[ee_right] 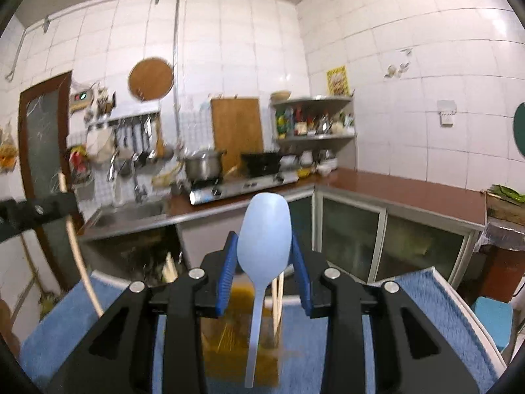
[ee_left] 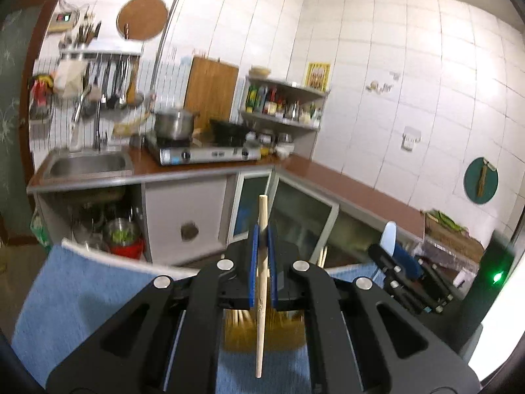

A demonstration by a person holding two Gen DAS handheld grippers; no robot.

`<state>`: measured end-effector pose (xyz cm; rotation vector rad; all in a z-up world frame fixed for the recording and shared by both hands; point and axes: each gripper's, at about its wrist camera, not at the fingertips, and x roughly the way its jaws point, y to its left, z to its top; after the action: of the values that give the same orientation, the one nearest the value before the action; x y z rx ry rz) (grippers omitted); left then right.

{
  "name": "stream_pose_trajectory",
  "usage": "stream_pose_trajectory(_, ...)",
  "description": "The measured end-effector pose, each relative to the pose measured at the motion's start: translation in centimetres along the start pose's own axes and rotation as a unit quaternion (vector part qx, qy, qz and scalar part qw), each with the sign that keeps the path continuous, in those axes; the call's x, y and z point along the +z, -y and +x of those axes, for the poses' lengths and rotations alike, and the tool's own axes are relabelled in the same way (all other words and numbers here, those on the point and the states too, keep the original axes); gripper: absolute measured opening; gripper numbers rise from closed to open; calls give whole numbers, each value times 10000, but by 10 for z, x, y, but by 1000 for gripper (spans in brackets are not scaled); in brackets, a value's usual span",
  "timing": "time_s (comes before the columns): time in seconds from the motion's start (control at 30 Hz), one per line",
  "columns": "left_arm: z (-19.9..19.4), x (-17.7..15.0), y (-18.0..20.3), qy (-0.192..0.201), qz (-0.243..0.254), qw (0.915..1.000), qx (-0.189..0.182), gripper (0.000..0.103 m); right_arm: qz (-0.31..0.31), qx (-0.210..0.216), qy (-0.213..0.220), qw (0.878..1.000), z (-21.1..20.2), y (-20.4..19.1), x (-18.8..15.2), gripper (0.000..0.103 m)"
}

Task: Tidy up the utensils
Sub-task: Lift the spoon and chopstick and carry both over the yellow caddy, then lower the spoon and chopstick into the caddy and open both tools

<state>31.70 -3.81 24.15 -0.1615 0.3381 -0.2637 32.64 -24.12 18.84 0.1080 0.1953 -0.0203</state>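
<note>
My left gripper (ee_left: 261,233) is shut on a wooden chopstick (ee_left: 261,298) that stands nearly upright between the blue pads, above a yellow-brown holder (ee_left: 282,328) on a blue towel (ee_left: 75,295). My right gripper (ee_right: 264,243) is shut on a pale blue plastic spoon (ee_right: 264,239), bowl up and handle hanging down over the same yellow-brown holder (ee_right: 229,335), which holds wooden chopsticks (ee_right: 277,298). The right gripper with the spoon (ee_left: 388,238) also shows at the right of the left wrist view. The left gripper's arm (ee_right: 36,211) and its chopstick (ee_right: 77,246) show at the left of the right wrist view.
The blue towel (ee_right: 436,308) covers a white-edged table in front. Behind are a brown L-shaped counter (ee_left: 344,184) with a sink (ee_left: 87,164), a gas stove (ee_left: 203,154) with a pot (ee_left: 174,124), a spice shelf (ee_left: 282,105) and hanging utensils (ee_left: 111,78).
</note>
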Motion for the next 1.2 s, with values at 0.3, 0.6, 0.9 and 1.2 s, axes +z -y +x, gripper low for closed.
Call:
stream_pose_trajectory(0.3, 50, 14, 20, 427, 345, 9984, 159, 4, 30, -418, 306, 9987, 47, 0, -8, 33)
stream_pose_trajectory(0.6, 110, -34, -1, 34, 300, 9992, 256, 4, -151, -545, 365, 9977, 60, 3, -34, 33)
stream_pose_trajectory(0.9, 131, -77, -24, -439, 249, 9983, 281, 4, -452, -440, 29, 9980, 71, -2, -67, 33)
stream_pose_trajectory(1.2, 137, -98, -39, -755, 212, 9958, 481, 6, -514, -342, -596, 9963, 87, 3, -98, 33)
